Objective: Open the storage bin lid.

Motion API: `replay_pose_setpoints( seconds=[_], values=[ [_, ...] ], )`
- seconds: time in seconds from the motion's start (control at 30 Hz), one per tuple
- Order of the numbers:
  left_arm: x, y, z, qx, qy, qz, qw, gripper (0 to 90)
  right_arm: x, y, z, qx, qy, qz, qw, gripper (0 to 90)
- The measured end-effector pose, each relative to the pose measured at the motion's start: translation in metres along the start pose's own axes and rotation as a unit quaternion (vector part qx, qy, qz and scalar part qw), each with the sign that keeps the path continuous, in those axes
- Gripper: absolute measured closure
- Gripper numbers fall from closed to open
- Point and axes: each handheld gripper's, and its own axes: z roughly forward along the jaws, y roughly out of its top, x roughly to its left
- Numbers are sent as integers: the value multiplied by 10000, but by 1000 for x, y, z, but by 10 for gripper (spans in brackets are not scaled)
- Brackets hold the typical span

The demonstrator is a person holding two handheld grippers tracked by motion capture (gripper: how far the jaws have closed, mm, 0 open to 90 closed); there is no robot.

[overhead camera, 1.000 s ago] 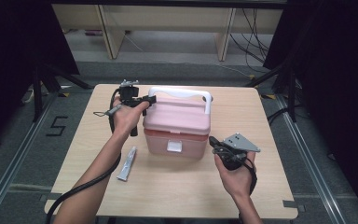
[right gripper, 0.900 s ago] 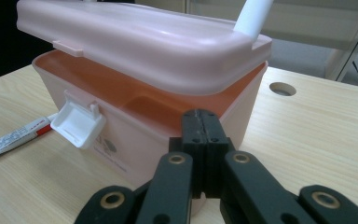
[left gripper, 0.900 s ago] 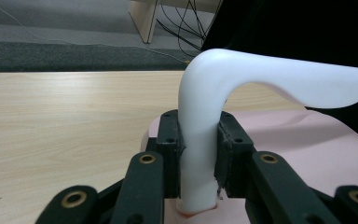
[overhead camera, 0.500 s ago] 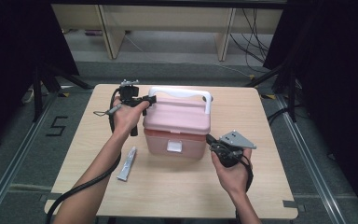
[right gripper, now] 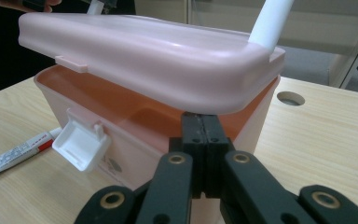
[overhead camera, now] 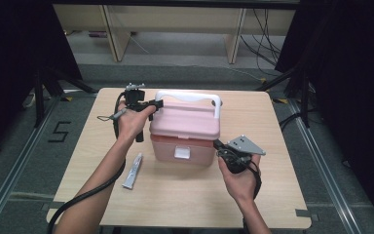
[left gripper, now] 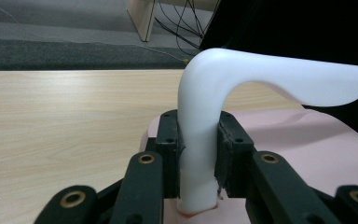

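Two grippers are working the pink storage box (overhead camera: 185,139) at table centre: the left gripper (overhead camera: 157,103) is pinching the white handle (left gripper: 200,140) at 10 o'clock, while the right gripper (right gripper: 204,126), jaws pressed together, is sitting at 4 o'clock under the lifted lid (right gripper: 144,51).

A "5" is marked on the floor (overhead camera: 58,131).

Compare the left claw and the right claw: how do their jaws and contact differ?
The left claw is clamped on the upright end of the white plastic handle; the right claw is shut with nothing between its jaws. The left sits atop the pale pink plastic lid; the right's tips sit under that lid's raised front edge. Both have black jaws.
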Motion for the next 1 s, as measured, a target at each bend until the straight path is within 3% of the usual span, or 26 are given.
replay_pose_setpoints(
  seconds=[0.17, 0.2, 0.23, 0.5, 0.6, 0.63, 0.67, 0.77, 1.0],
  values=[
    [1, -2, 0, -142, -69, 102, 9998, 688, -1, 0, 1, -77, -10, -77, 9999, 900],
    [1, -3, 0, -169, -93, 134, 9997, 602, -1, -1, 2, -122, -85, -127, 9998, 900],
    [0, -3, 0, -216, -126, 138, 9996, 583, -1, -1, 2, -92, -71, -127, 9999, 900],
    [0, -2, -14, -465, -65, 323, 9984, 474, 0, 0, 2, -134, 8, 6, 9999, 900],
    [-1, -2, -24, -561, -111, 368, 9977, 473, 1, 1, 2, -162, -69, 27, 9998, 900],
    [-2, -2, -27, -583, -141, 381, 9975, 473, -1, 1, 2, -196, -96, -144, 9997, 900],
    [-3, -2, -30, -596, -149, 385, 9974, 476, 0, 2, 2, -154, -37, 4, 9999, 900],
    [-4, -4, -37, -632, -208, 386, 9970, 481, -1, 4, 2, -222, -106, -101, 9996, 900],
    [-5, -10, -54, -656, -369, 324, 9966, 491, -1, 7, 1, -186, -114, -9, 9998, 900]
  ],
)
